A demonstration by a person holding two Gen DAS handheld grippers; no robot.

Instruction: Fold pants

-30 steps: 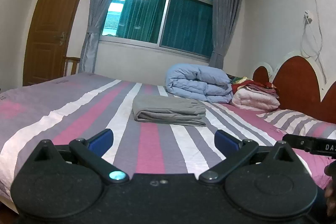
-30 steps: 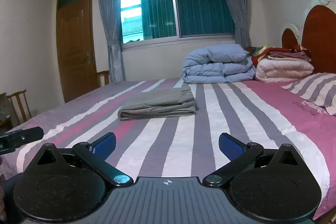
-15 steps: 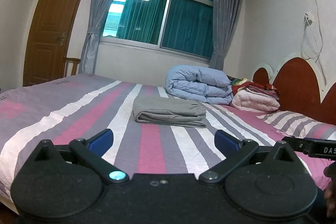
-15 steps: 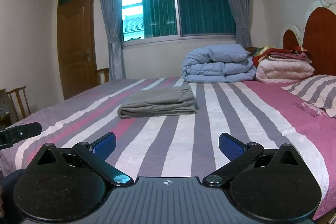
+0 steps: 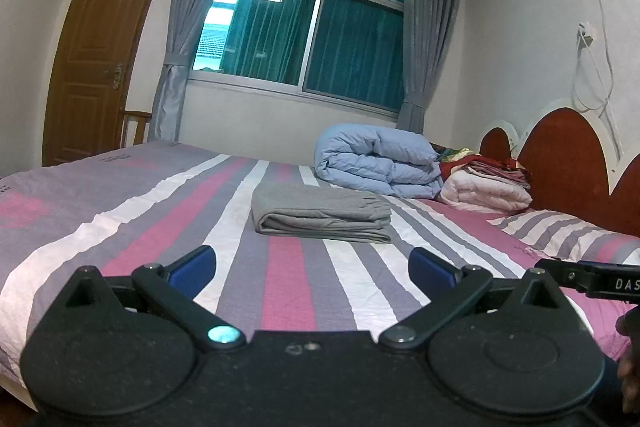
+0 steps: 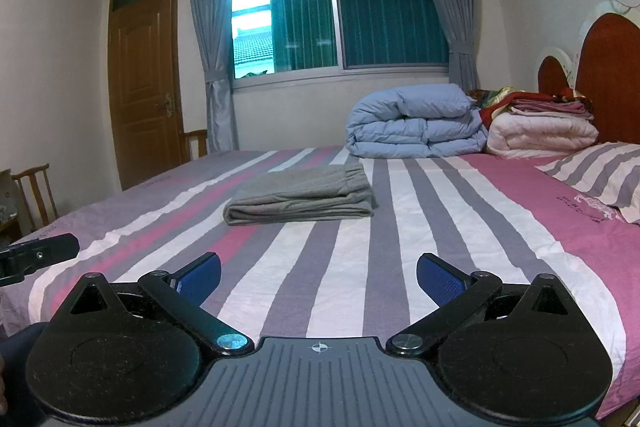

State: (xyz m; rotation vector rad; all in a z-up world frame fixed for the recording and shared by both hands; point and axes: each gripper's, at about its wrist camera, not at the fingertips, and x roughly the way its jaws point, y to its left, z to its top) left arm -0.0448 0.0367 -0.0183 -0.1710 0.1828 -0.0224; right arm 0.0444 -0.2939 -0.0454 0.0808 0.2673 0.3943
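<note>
The grey pants lie folded into a flat, neat rectangle near the middle of the bed, resting on its striped sheet of pink, white and grey-purple bands. Several layers of cloth show stacked at the near long edge, and the fold at the left end is rounded and smooth. At the right end the cloth is gathered into small puckers, probably the elastic waistband, though the fisheye view is too soft there to be sure. In the right wrist view the pants show the same stacked edge and a slightly crumpled far right corner.

Toward the head of the bed, a folded light-blue duvet sits well beyond the pants, with a pile of pink and red bedding just beside it, and a striped pillow lies nearer the wooden headboard.

The left tool hovers over the near edge of the bed, its blue-padded fingers spread wide with nothing between them. The right tool is likewise spread wide and empty, well apart from the pants.
</note>
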